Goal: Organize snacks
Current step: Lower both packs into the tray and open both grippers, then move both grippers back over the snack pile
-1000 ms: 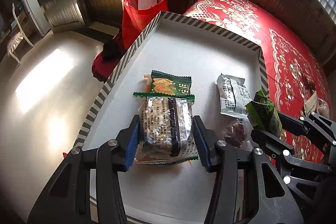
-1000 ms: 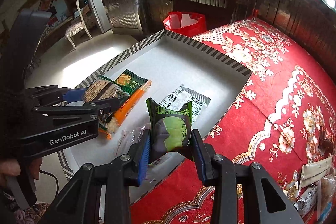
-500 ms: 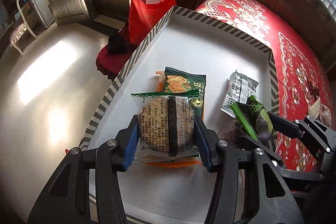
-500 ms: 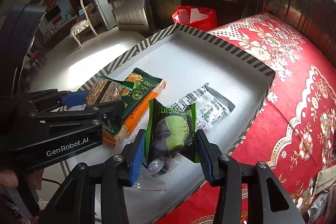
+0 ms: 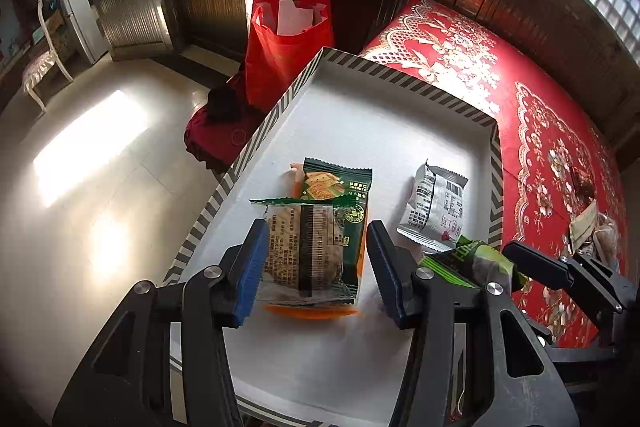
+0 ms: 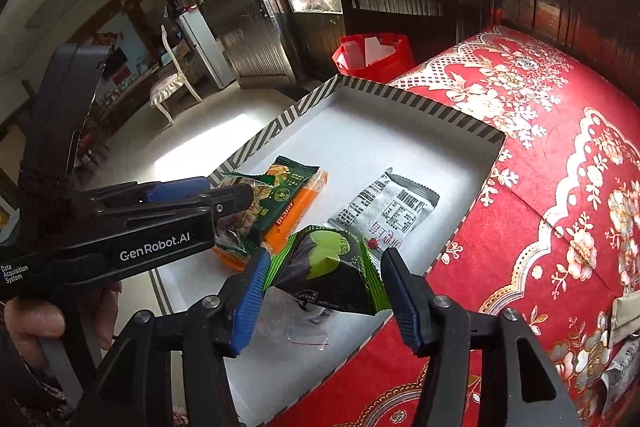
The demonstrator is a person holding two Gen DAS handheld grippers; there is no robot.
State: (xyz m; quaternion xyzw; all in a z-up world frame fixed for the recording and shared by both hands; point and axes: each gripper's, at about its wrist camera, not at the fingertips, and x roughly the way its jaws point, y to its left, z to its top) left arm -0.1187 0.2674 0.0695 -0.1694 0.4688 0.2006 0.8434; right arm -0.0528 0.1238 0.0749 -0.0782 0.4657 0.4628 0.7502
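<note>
A white box (image 5: pixel 360 123) with a striped rim lies on a red patterned cloth. My left gripper (image 5: pixel 314 269) stands open around a clear cracker packet (image 5: pixel 300 251) that lies on a dark green packet (image 5: pixel 336 187) and an orange one (image 6: pixel 296 215). My right gripper (image 6: pixel 322 299) stands open around a green-and-black snack packet (image 6: pixel 332 271), which rests tilted over a clear wrapper (image 6: pixel 288 323) in the box. The box rim (image 6: pixel 424 107), the left gripper (image 6: pixel 224 203) and a silver packet (image 6: pixel 388 211) show in the right wrist view; the silver packet (image 5: pixel 436 211) and green-and-black packet (image 5: pixel 472 263) show in the left wrist view.
A red bag (image 5: pixel 286 43) stands on a stool beyond the box's far corner. More wrapped snacks (image 6: pixel 624 315) lie on the red cloth (image 6: pixel 560 187) to the right. A white chair (image 6: pixel 172 83) and a fridge stand across the tiled floor.
Both grippers have opened and let go of their packets. The clear cracker packet now lies on the stack, and the green-and-black packet now rests in the box.
</note>
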